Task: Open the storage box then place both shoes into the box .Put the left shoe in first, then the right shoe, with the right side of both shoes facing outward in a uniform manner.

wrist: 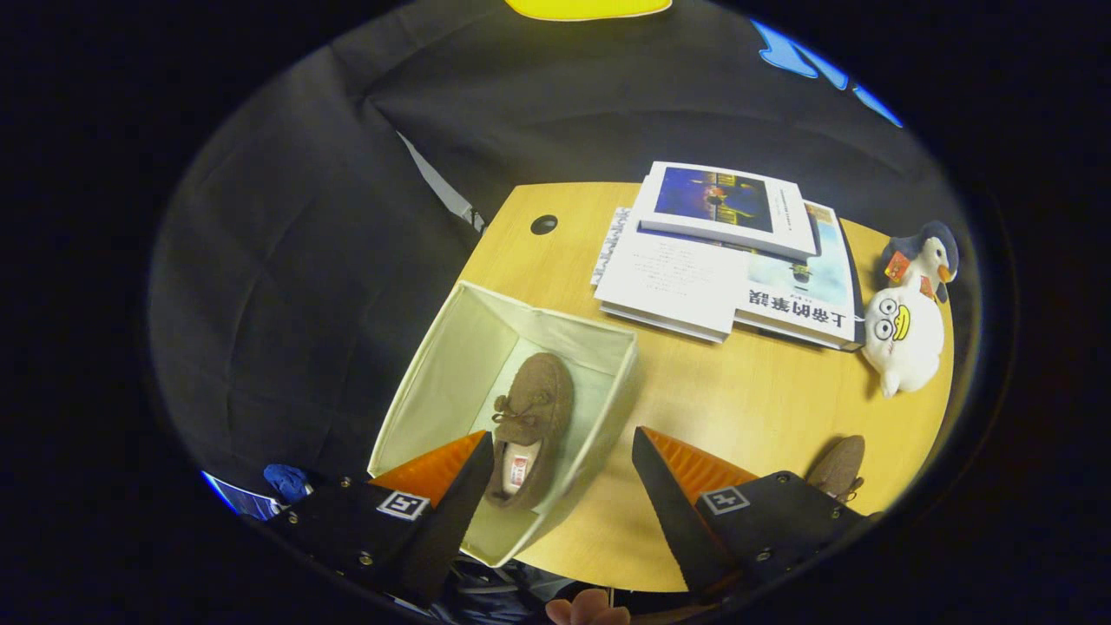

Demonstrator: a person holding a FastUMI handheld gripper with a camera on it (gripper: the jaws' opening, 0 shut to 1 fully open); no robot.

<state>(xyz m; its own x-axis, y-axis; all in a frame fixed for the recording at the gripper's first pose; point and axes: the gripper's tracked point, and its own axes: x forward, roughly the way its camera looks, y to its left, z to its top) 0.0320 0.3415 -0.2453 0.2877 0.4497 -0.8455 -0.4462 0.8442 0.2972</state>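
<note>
Gripper: hand-held gripper (555,486) at the bottom of the frame, fingers spread wide apart with nothing between them; the left finger overlaps the near part of the box, the right finger lies over bare worktop.
Hidden parts: the near corner of the storage box (486,382) is covered by the left finger; the heel end of the brown shoe in the box (531,425) sits just beside that fingertip and is partly masked by it.
Second shoe: second brown shoe (838,467) at lower right, on the worktop behind the right finger, its near part cut off by the gripper body; which foot it fits cannot be told.
Box: open-topped, pale fabric, lower centre-left of the frame, on the left end of the worktop; the shoe lies on its floor, toe pointing away from the fingers, laces up.
Fingertips: part of a person's hand (588,610) at the very bottom edge, mostly cut off.
Blue item: small blue thing (286,479) at lower left, beyond the worktop, too small to identify.
Surface: light wooden worktop (738,408) with a round cable hole (544,225) in the upper centre.
Upper right: stack of books (729,260), overlapping; just right of them a white plush duck (903,334) and a dark-hooded plush penguin (924,256), touching.
Room: black cloth booth wall (304,260) behind and to the left.
</note>
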